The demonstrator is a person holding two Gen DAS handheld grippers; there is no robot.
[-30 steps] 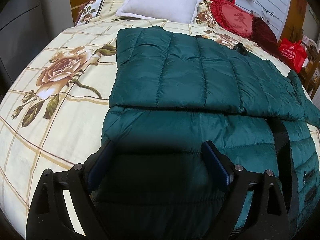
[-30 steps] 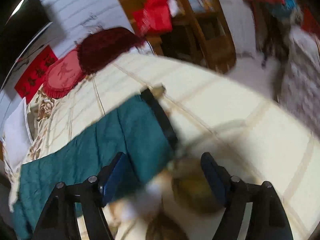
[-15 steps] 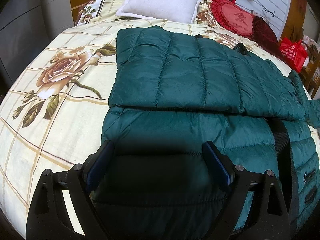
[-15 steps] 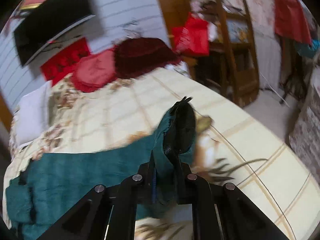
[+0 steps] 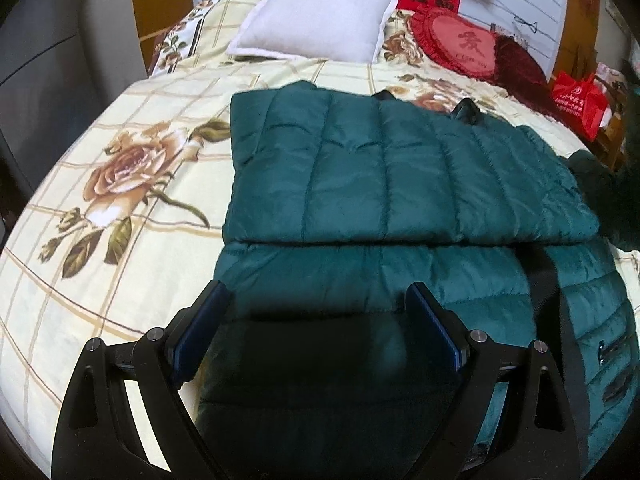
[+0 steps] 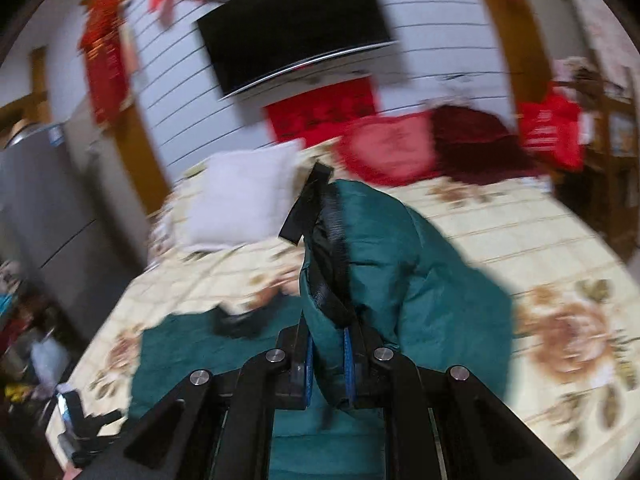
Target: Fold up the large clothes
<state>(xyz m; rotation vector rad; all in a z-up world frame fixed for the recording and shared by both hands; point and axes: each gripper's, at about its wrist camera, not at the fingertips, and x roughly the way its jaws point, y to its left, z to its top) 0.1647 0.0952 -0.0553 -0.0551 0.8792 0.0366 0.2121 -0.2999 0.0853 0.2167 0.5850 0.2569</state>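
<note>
- My left gripper hangs with its jaws spread wide and nothing between them; its blue pads sit just over the near part of the green quilted jacket.
- Ahead of my left jaws the jacket lies flat on the floral bedspread, one padded panel folded across the layer beneath, the fold edge running crosswise just beyond my fingertips.
- A black strip, part of the jacket, runs toward me to the right of my left jaws.
- My right gripper is clamped tight on an end of the jacket, the cloth pinched between both blue pads and standing up off the bed in front of me.
- A black cuff and tab stick up from the pinched cloth, above my right jaws.
- Far beyond both pairs of jaws, a white pillow rests at the head of the bed, with a red heart-shaped cushion to its right.
- The right view is blurred, so finer detail of the cloth there is unclear.
</note>
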